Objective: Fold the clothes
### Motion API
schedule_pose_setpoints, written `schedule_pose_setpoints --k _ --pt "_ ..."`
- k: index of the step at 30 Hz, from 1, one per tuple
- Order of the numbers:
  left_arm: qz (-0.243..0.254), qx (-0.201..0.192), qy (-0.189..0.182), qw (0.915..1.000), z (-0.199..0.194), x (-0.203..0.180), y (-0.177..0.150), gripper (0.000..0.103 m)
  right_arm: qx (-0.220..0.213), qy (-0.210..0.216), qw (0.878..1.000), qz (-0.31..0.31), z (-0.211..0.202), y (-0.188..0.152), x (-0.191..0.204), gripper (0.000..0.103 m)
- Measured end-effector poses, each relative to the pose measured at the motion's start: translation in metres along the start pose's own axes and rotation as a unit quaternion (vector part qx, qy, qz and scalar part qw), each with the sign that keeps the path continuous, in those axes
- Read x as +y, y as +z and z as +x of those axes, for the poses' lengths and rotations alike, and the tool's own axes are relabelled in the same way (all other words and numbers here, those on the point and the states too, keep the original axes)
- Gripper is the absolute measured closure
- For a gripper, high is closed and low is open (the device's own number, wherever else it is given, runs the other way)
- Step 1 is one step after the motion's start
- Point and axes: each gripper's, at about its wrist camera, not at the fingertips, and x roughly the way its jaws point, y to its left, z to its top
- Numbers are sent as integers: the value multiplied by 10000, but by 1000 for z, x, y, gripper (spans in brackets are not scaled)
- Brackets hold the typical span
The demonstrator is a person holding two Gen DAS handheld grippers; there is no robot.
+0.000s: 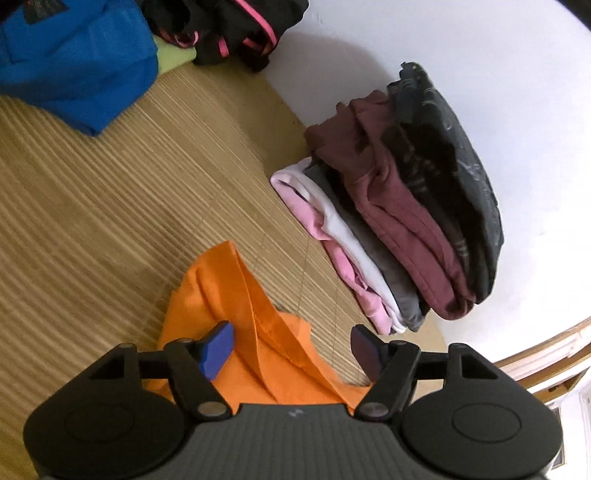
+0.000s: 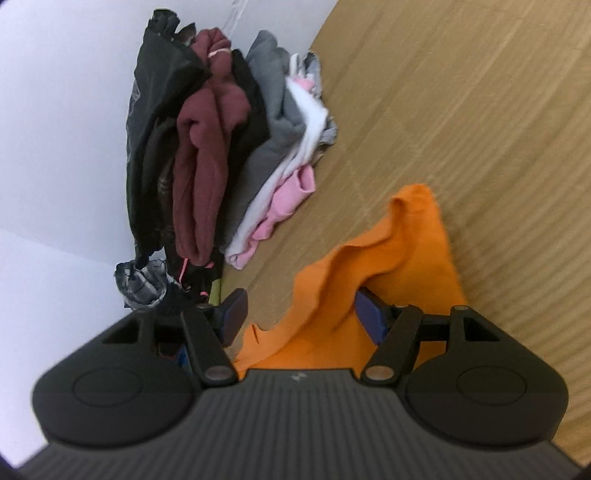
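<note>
One orange garment (image 1: 236, 295) — crumpled, ridged folds, raw edge — left tool (image 1: 291, 345) and right tool (image 2: 301, 314) both spread apart.

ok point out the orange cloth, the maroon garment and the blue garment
orange cloth (image 1: 218, 291): left wrist view, on its raised upper fold
maroon garment (image 2: 199, 177): right wrist view, middle of its folded bulk in the stack
blue garment (image 1: 74, 62): left wrist view, on its broad top face

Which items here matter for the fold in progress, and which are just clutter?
In play:
- orange garment, bunched on the woven mat
- left gripper, open over it
- right gripper, open over it

Lying about:
- folded stack by the wall
- blue garment
- black garment with pink trim
</note>
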Motion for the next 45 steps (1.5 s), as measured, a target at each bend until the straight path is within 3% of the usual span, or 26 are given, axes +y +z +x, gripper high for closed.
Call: schedule_pose_setpoints --k 9,11,15,19,24,31,34,37,43,45 --pt "-55 -120 23 9999 21 -6 14 31 -164 -16 9998 97 38 1 16 35" --pt "-35 50 164 9998 19 -7 15 31 -207 -15 9997 120 46 1 19 35" --pt "-89 55 146 9998 15 -11 12 30 -566 195 9980 217 39 15 25 36" --pt "-106 205 -142 9996 15 -21 0 30 -906 400 9946 304 32 29 31 36" --pt "356 648 -379 9965 18 -39 -19 29 -301 375 9988 120 49 8 39 36" --pt "-166 749 -304 9966 0 -15 -30 29 619 429 9963 419 95 -46 43 36" --pt "-107 758 -280 9967 -12 -13 -34 29 1002 456 9924 548 114 -69 45 37" --pt "-29 798 -318 9963 -22 -14 -39 27 965 603 9907 751 130 -67 48 36" --pt "-45 1003 -210 9947 -24 -6 -52 26 495 985 9846 1360 150 -44 50 36" --pt "33 1012 -195 9947 -23 -7 -52 26 432 1029 9857 1263 147 -34 56 36"
